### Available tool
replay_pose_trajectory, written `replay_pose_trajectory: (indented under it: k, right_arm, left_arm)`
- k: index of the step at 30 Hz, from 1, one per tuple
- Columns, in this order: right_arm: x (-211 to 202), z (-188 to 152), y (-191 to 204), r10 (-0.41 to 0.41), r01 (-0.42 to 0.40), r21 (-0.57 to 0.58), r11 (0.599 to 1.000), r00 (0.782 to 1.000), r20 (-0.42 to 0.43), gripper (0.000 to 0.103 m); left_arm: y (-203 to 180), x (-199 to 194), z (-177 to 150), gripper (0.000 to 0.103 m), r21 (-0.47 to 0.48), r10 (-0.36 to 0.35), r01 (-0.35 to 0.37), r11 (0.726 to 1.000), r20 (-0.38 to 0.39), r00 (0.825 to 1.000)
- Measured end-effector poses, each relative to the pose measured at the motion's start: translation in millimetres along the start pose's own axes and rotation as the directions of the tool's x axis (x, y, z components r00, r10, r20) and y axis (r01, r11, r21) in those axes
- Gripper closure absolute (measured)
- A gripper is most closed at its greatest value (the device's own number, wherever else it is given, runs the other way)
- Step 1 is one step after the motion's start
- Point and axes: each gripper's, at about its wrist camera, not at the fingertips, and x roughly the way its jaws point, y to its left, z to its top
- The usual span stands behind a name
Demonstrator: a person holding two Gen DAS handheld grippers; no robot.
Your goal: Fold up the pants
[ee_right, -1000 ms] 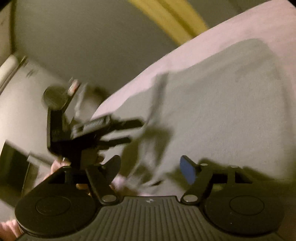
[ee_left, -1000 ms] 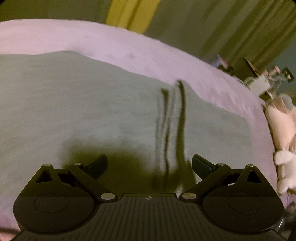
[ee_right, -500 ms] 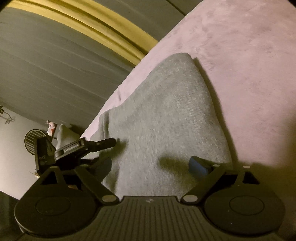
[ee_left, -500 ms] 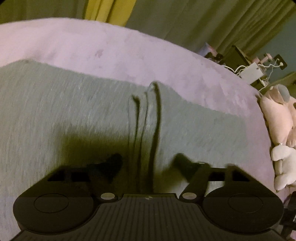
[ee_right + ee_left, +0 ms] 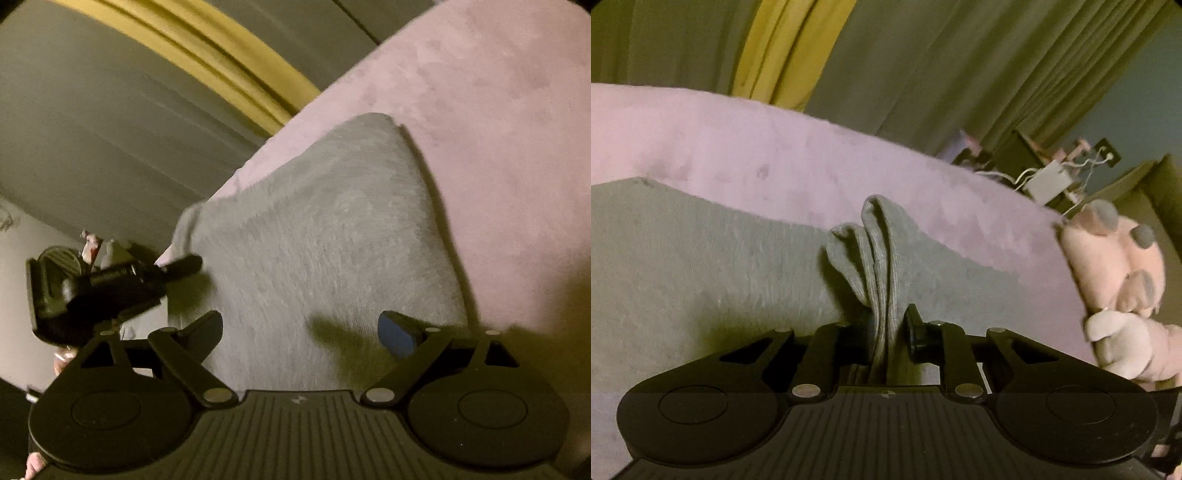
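One pair of grey pants [image 5: 701, 280] lies spread on a bed [image 5: 775, 147] with a pink cover. The knit cloth is flat except for a raised ridge of two or three folds. The left gripper [image 5: 886, 332] is closing, clenched on that ridge. The right gripper [image 5: 299, 328] hovers over the pants, jaws wide, nothing grasped. Two plush toys [image 5: 1115, 280] sit at the bed's edge.

Grey pants [image 5: 713, 280], pink blanket [image 5: 775, 147]
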Motion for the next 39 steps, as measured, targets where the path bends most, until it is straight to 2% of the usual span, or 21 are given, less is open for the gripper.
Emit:
replay_pose_trajectory:
  k: [3,5,6,8,10,12,14,16,17,20,21,23,26,30,32,34,37,39]
  right_arm:
    - [3,-4,15,-0.001,0.000,-0.055,0.998,1.000,-0.011,0.012]
    - [6,-5,23,0.011,-0.013,-0.082,0.997,1.000,-0.019,0.012]
    - [9,-6,26,0.017,-0.019,-0.091,0.996,1.000,-0.023,0.012]
    - [16,-8,28,0.007,-0.010,-0.097,0.995,0.999,-0.035,0.012]
    - [26,-10,26,-0.033,0.027,-0.091,0.995,0.998,-0.060,0.012]
    - [33,-11,26,-0.064,0.058,-0.099,0.993,0.996,-0.069,0.012]
    - [33,-9,32,-0.083,0.075,-0.110,0.991,0.994,-0.070,0.012]
    - [30,-8,40,-0.058,0.051,-0.113,0.992,0.996,-0.065,0.012]
    - [30,-8,42,-0.038,0.031,-0.115,0.993,0.997,-0.061,0.012]
    - [38,-8,46,-0.027,0.019,-0.105,0.994,0.997,-0.074,0.011]
    - [43,-9,45,-0.034,0.026,-0.091,0.995,0.996,-0.084,0.011]
    - [49,-11,43,-0.057,0.050,-0.084,0.995,0.995,-0.086,0.011]
    - [53,-15,48,-0.064,0.054,-0.120,0.991,0.995,-0.079,0.005]
    - [56,-17,52,-0.091,0.077,-0.154,0.985,0.992,-0.085,0.005]
    - [56,-18,50,-0.088,0.074,-0.134,0.988,0.991,-0.097,0.005]
    - [56,-20,50,-0.084,0.072,-0.127,0.989,0.993,-0.086,0.005]
    - [56,-25,51,-0.088,0.076,-0.144,0.987,0.993,-0.076,0.005]
    - [54,-28,53,-0.099,0.085,-0.166,0.982,0.992,-0.079,0.005]
  left_arm:
    - [13,-7,1,0.084,0.000,0.054,-0.054,0.999,0.019,0.998]
    - [32,-7,3,0.084,-0.079,0.063,-0.062,0.995,0.012,0.998]
    - [38,-6,3,0.083,-0.086,0.064,-0.062,0.994,0.014,0.998]
    - [40,5,-1,0.081,-0.036,0.116,-0.117,0.993,-0.012,0.993]
    - [41,16,-6,0.075,-0.009,0.175,-0.175,0.984,-0.029,0.984]
    - [47,19,-9,0.054,-0.023,0.219,-0.220,0.975,-0.030,0.975]
    - [52,8,-11,0.050,-0.043,0.234,-0.234,0.971,0.004,0.972]
    - [56,-12,-12,0.050,-0.037,0.277,-0.275,0.961,0.059,0.959]
    - [59,-23,-13,0.046,-0.036,0.291,-0.289,0.957,0.089,0.953]
    - [75,-57,-15,0.019,-0.088,0.282,-0.271,0.959,0.155,0.947]
    - [80,-64,-16,0.018,-0.111,0.265,-0.249,0.962,0.164,0.950]
    - [85,-74,-17,0.018,-0.130,0.239,-0.219,0.967,0.163,0.957]
    - [87,-71,-19,0.018,-0.142,0.215,-0.195,0.971,0.142,0.966]
    - [81,-47,-27,0.018,-0.161,0.100,-0.089,0.983,0.060,0.993]
    - [73,-30,-31,0.019,-0.131,0.055,-0.053,0.990,0.011,0.998]
    - [63,-13,-35,0.024,-0.078,0.053,-0.057,0.995,-0.044,0.998]
    - [55,5,-41,0.041,-0.039,0.041,-0.046,0.998,-0.114,0.993]
    - [52,9,-44,0.052,-0.020,0.060,-0.063,0.998,-0.122,0.991]
